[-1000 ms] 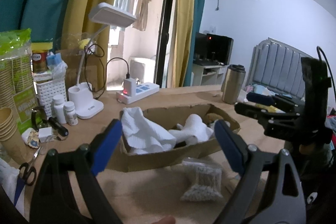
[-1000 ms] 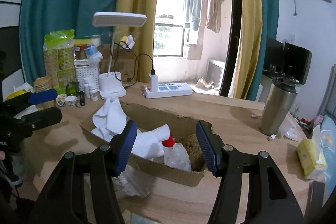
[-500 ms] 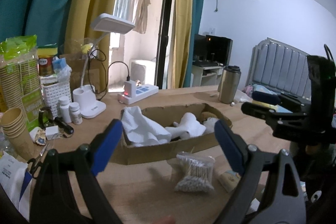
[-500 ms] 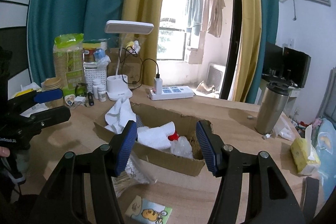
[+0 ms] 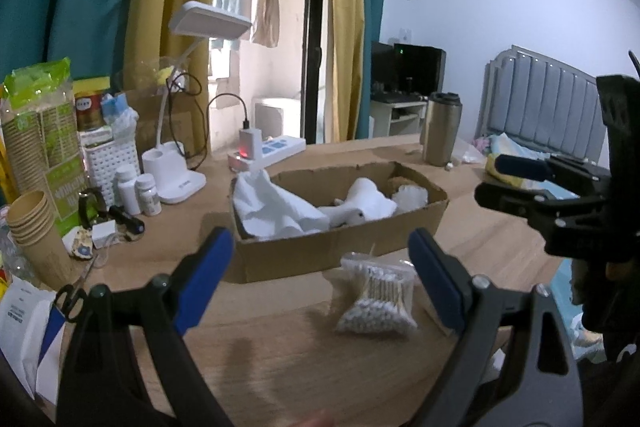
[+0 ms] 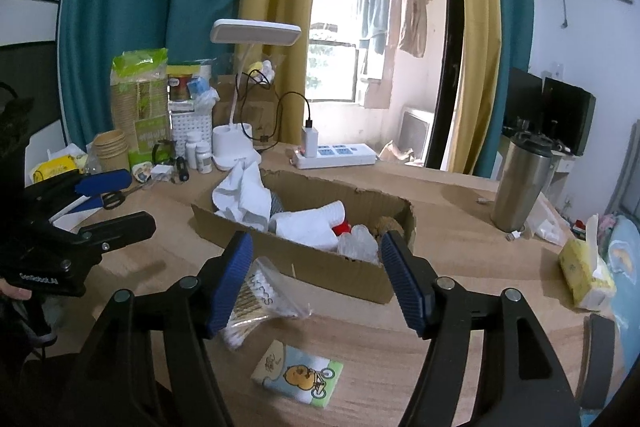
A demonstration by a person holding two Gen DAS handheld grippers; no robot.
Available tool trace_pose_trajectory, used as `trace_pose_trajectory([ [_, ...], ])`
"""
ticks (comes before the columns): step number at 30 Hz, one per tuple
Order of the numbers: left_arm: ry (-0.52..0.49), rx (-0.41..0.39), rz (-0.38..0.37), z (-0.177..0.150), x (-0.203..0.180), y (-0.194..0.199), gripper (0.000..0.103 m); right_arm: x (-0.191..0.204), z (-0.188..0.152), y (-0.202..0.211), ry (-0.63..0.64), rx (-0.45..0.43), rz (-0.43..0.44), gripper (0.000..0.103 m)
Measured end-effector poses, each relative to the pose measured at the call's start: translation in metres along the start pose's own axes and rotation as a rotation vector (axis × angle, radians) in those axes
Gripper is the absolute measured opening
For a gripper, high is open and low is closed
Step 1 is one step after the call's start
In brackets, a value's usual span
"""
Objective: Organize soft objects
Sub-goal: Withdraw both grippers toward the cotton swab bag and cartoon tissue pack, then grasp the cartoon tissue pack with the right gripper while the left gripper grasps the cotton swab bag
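Note:
A shallow cardboard box (image 5: 340,243) (image 6: 304,255) sits on the wooden table and holds white cloths (image 5: 276,207) (image 6: 244,195), a white soft toy (image 5: 364,199) and a clear plastic bag (image 6: 358,247). A bag of cotton swabs (image 5: 376,299) (image 6: 256,295) lies on the table in front of the box. My left gripper (image 5: 320,275) is open and empty, held back from the box above the swabs. My right gripper (image 6: 316,275) is open and empty, also back from the box. A small tissue packet with a cartoon (image 6: 298,379) lies near it.
A desk lamp (image 5: 176,167), pill bottles (image 5: 136,191), paper cups (image 5: 36,235), scissors (image 5: 72,295) and a power strip (image 5: 268,151) stand left and behind the box. A steel tumbler (image 6: 520,183) and a yellow tissue pack (image 6: 584,275) are to the right.
Both grippers have pulled back and up from the box, so more of the table, the swab bag and the cartoon packet now show. Both stay open and empty.

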State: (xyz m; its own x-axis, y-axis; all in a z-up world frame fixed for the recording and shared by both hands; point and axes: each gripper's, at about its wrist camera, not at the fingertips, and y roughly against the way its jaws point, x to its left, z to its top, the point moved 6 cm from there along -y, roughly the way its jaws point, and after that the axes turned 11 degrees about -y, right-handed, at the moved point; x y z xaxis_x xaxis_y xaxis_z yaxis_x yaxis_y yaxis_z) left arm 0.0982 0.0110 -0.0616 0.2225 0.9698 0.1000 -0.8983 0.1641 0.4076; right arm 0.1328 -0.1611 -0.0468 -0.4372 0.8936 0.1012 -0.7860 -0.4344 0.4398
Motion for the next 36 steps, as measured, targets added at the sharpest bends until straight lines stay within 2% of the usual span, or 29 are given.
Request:
trace_pose_trajectory([
  [36,-0.041,0.189,-0.097,-0.049,-0.032,-0.055,0.091,-0.017,-0.093,-0.05,-0.115,0.214,0.054,0.07],
])
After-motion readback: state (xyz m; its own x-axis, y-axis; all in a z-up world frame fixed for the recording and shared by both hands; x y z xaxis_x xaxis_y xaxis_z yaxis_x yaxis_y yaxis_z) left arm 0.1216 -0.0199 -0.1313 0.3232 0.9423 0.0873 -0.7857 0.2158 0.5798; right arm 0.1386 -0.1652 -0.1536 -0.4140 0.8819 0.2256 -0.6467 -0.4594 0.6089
